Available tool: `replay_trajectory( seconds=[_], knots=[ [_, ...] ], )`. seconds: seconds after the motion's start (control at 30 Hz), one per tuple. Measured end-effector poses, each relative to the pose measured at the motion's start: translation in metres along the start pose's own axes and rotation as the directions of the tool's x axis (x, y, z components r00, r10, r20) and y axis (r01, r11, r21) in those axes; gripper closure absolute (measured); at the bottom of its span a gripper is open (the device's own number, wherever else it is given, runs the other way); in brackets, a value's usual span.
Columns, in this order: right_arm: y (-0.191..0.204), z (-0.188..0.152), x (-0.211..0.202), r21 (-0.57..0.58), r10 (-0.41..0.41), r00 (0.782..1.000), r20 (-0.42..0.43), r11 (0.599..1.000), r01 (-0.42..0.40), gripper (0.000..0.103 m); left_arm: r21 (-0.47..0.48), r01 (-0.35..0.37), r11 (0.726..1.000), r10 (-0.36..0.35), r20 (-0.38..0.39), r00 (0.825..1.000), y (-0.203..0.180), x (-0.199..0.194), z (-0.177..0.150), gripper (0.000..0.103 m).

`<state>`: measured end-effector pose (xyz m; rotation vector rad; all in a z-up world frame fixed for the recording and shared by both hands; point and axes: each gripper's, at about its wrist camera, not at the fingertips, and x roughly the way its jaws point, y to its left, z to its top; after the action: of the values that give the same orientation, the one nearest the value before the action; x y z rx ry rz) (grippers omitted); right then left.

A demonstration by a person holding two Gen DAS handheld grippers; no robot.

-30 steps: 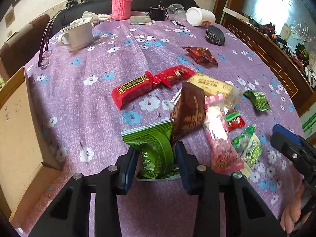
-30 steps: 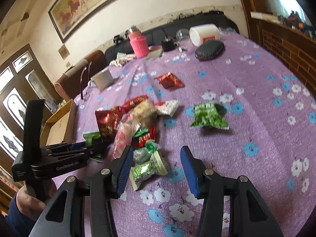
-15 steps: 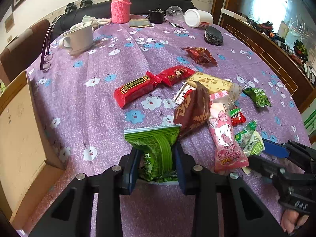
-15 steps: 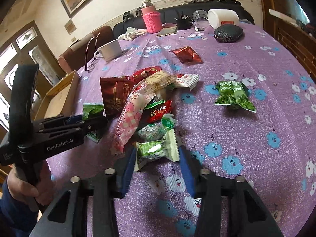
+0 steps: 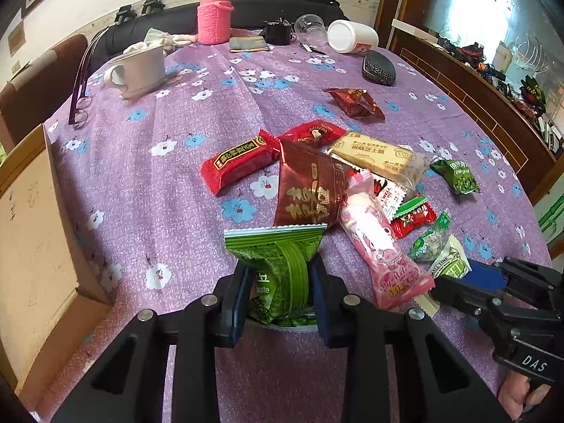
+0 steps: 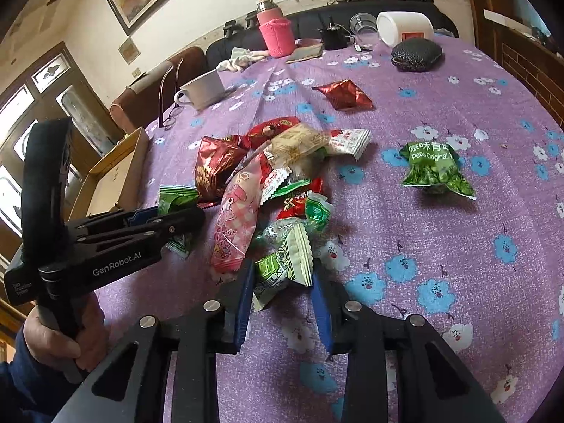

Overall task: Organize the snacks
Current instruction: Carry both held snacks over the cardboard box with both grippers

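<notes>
Blue pads are pressed against both sides of a green packet [image 5: 278, 275] by the left gripper [image 5: 278, 292], which is clamped on it at the near edge of the table [image 5: 148, 183]. The packet is taken across its lower body, its crimped top standing free above the fingers, probably so that it hangs steady when carried. The right gripper [image 6: 282, 282] is likewise closed on a small green-and-white sweet [image 6: 282, 264], gripped by its sides with the zigzag ends sticking out.

Just beyond both tools lies the loose heap of snacks: a pink pouch [image 5: 377, 243] lying lengthwise, a dark red bag [image 5: 310, 190] leaning on it, a pale biscuit pack [image 5: 380, 158] behind, and a red bar [image 5: 239, 165] to the left. A pea packet [image 6: 433, 169] lies well apart on the right, and a red foil bag [image 6: 343, 93] farther off.

At the near left edge an open cardboard box [image 5: 31, 218] is set, judged to be the place meant for the sorted snacks. The heap appears largely untouched, so the task is judged to be at an early stage. A mug [image 5: 139, 68] and a pink flask [image 5: 214, 14] stand at the far side, clear of the work.
</notes>
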<state>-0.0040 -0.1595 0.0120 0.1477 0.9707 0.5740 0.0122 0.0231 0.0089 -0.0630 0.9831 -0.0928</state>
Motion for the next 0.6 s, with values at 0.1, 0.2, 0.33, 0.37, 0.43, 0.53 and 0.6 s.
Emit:
replay_trajectory(
  seconds=[0.1, 0.2, 0.33, 0.37, 0.43, 0.53, 0.6],
  knots=[
    [0.001, -0.001, -0.004, 0.013, 0.022, 0.999, 0.024, 1.0, -0.022, 0.078, -0.026, 0.024, 0.999, -0.024, 0.0, 1.0, 0.005, -0.004, -0.002, 0.074],
    [-0.003, -0.002, -0.012, 0.03, 0.003, 0.999, 0.054, 1.0, -0.005, 0.078, -0.038, 0.039, 0.999, -0.039, 0.01, 0.999, 0.007, -0.011, -0.004, 0.074],
    [-0.008, -0.004, -0.021, 0.062, 0.01, 0.997, 0.071, 0.998, -0.014, 0.078, -0.049, 0.056, 0.997, -0.055, 0.029, 0.998, 0.012, -0.022, -0.006, 0.074],
    [-0.009, -0.004, -0.022, 0.067, 0.01, 0.997, 0.071, 0.998, -0.015, 0.078, -0.052, 0.06, 0.997, -0.058, 0.033, 0.998, 0.013, -0.024, -0.007, 0.074],
    [-0.007, -0.002, -0.026, 0.068, 0.008, 0.997, 0.075, 0.998, -0.013, 0.078, -0.063, 0.072, 0.995, -0.069, 0.045, 0.997, 0.017, -0.03, -0.008, 0.074],
    [0.001, 0.002, -0.031, 0.042, 0.003, 0.998, 0.07, 0.999, -0.006, 0.078, -0.078, 0.079, 0.994, -0.075, 0.063, 0.995, 0.024, -0.038, -0.008, 0.074],
    [0.011, 0.008, -0.033, 0.014, 0.002, 0.998, 0.067, 1.0, -0.003, 0.078, -0.092, 0.088, 0.992, -0.081, 0.076, 0.994, 0.03, -0.045, -0.008, 0.074]
  ],
)
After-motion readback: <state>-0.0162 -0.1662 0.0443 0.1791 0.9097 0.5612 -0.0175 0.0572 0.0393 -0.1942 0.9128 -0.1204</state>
